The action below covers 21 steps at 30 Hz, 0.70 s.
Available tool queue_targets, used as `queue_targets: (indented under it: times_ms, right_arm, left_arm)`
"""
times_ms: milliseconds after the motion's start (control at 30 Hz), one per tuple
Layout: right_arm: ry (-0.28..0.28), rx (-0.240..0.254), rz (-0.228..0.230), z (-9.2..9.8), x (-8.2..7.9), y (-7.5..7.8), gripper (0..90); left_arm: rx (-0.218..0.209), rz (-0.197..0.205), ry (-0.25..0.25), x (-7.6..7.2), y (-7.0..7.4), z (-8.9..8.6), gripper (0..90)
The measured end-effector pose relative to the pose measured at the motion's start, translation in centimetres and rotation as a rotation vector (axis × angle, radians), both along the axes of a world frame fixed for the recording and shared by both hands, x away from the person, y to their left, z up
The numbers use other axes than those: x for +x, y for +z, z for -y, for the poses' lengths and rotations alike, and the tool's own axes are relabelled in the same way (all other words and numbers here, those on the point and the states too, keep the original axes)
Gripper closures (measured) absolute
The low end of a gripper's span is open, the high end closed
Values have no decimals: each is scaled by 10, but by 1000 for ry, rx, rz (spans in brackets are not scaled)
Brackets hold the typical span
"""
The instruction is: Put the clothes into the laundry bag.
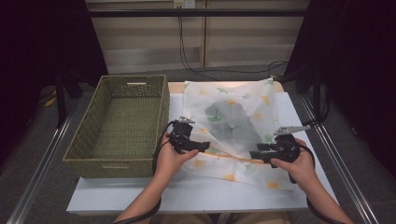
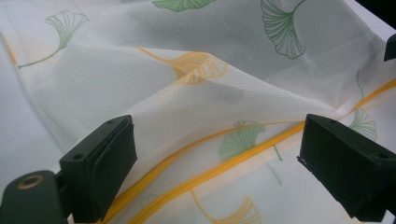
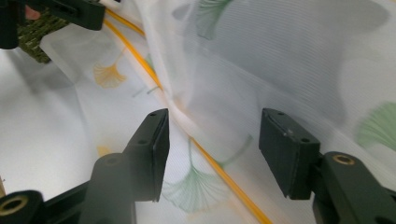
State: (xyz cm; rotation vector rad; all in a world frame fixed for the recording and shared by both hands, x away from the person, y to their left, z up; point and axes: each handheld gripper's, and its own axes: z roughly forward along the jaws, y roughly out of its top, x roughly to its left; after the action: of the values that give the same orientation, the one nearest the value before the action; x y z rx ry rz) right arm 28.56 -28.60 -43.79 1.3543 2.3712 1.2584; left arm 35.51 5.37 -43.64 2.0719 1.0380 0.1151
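Both grippers unclenched over sheer white leaf-printed, yellow-hemmed cloth beside woven green basket — mid-fold, probably — next, regrasp the hem.

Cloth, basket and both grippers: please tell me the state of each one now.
Cloth: spread on the table, creased, held by neither gripper.
Basket: upright, nothing inside.
Left gripper: open over the cloth's yellow hem.
Right gripper: open, pads clear of the cloth.
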Motion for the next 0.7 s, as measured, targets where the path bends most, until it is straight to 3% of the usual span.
queue_targets:
  times_ms: [67,167,200,233,367,600,700]
  right_arm:
    - [-19,-5,8,8,-3,0,421]
    - [-50,32,-6,18,-7,0,409]
    - [-52,20,-3,21,-8,1,408]
    - [-61,1,-1,24,-10,0,403]
    - [-87,-29,11,32,-14,-1,384]
    - [-125,-55,8,44,-17,-8,377]
    - [-144,-91,14,49,-18,-11,372]
  left_arm:
    - [-5,-4,-4,0,-1,1,102]
    - [1,-3,-6,-1,-2,1,100]
    - [24,-5,-24,0,-1,0,100]
    - [3,-7,-7,-1,-2,1,100]
    - [21,-12,-21,0,-2,-1,99]
    - [9,-7,-25,0,-1,0,99]
    - [9,-10,-30,-1,-1,0,99]
